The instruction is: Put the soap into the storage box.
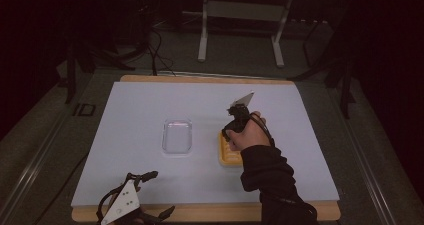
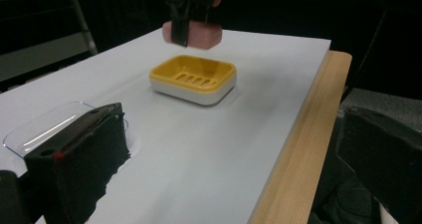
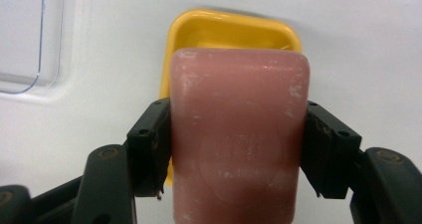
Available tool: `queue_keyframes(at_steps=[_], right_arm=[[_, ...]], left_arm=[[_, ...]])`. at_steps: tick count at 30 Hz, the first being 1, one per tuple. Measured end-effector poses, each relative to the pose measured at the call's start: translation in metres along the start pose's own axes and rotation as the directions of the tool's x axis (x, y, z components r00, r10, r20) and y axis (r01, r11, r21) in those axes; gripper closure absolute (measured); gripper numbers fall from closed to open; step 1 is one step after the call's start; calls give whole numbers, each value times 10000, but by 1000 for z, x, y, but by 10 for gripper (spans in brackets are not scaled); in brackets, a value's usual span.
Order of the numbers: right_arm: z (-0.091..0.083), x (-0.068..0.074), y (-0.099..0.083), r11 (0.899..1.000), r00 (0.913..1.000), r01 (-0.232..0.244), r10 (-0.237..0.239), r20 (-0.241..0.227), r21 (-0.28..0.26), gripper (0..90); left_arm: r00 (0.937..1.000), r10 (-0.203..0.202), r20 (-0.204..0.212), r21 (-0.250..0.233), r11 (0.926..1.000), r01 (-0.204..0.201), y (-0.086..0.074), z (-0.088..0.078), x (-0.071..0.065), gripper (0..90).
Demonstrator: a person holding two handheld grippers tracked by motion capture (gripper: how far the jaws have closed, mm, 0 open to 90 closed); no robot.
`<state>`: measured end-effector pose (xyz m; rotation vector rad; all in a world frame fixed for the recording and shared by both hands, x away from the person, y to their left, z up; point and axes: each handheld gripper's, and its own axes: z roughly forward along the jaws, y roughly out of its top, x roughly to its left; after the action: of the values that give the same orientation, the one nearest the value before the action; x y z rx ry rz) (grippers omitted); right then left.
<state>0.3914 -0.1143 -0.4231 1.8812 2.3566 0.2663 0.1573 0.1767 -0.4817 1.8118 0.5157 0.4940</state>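
In the high view the person's hand (image 1: pixel 248 135) and sleeve cover the right part of the yellow soap dish (image 1: pixel 226 152), and the pink soap cannot be made out under them. The left claw (image 1: pixel 142 195) runs off the near edge of that picture. In the right gripper view the soap bar (image 3: pixel 239 144) hides most of the dish (image 3: pixel 234 30) and is cut at the bottom edge; its stamped lettering is too blurred to read. In the left gripper view the right claw (image 2: pixel 191 22) is cut at the top edge, and the clear tray (image 2: pixel 45 127) is partly behind a black jaw.
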Motion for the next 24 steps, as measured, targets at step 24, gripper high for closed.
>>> queue_keyframes(at_steps=[24], right_arm=[[61, 2, -3, 9979, 9985, -543, 543, -9, 342, 367]], left_arm=[[9999, 126, 84, 90, 9999, -127, 0, 1, -2, 3]])
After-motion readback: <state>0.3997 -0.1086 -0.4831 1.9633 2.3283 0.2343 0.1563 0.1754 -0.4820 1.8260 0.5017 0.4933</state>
